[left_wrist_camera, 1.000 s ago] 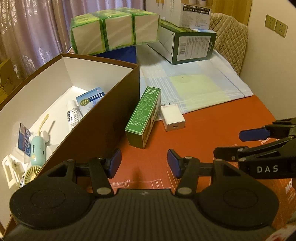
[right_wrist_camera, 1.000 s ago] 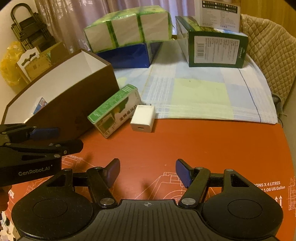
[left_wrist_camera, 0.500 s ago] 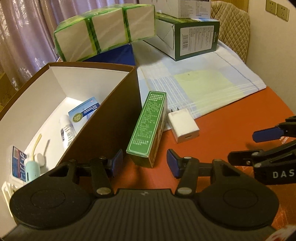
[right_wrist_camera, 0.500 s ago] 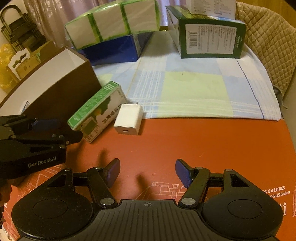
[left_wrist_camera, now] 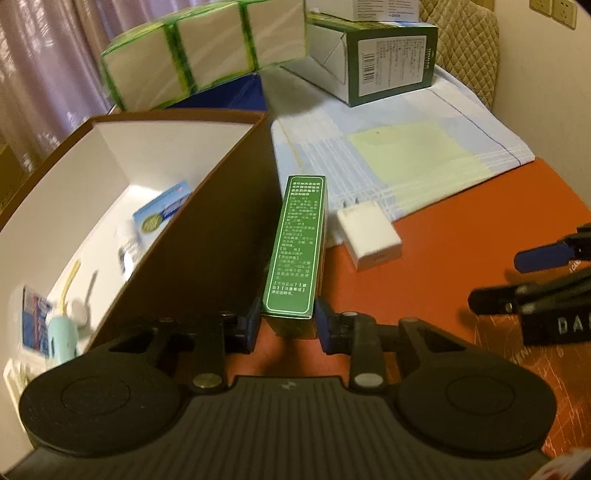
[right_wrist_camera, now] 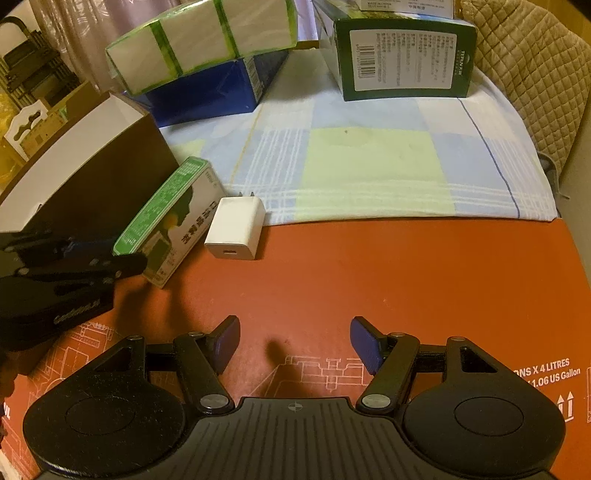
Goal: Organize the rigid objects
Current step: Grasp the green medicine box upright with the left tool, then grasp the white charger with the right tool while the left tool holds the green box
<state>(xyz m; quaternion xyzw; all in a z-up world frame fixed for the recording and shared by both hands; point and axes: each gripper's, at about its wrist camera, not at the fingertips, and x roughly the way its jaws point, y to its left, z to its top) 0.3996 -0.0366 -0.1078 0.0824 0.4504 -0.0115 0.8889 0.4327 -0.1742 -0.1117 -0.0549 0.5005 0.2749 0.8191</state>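
left gripper (left_wrist_camera: 287,324): your jaws were wide, now closing on the green box (left_wrist_camera: 297,247); pads at its near end.
right gripper (right_wrist_camera: 294,345): jaws half open, nothing between them.
next: lift box into brown bin (left_wrist_camera: 207,236), left of jaws.

- Ahead of me a checked cloth (right_wrist_camera: 369,166) covers the far half of the desk (right_wrist_camera: 406,288).
- A green-banded tissue pack (right_wrist_camera: 199,40) lies on a blue box (right_wrist_camera: 207,92) at the back left.
- A dark green carton (right_wrist_camera: 402,59) sits on the cloth, a white box (left_wrist_camera: 384,7) on top.
- A quilted chair back (right_wrist_camera: 532,85) rises at right.
- Curtains (left_wrist_camera: 48,66) hang behind.
- Wall sockets (left_wrist_camera: 554,11) show top right.
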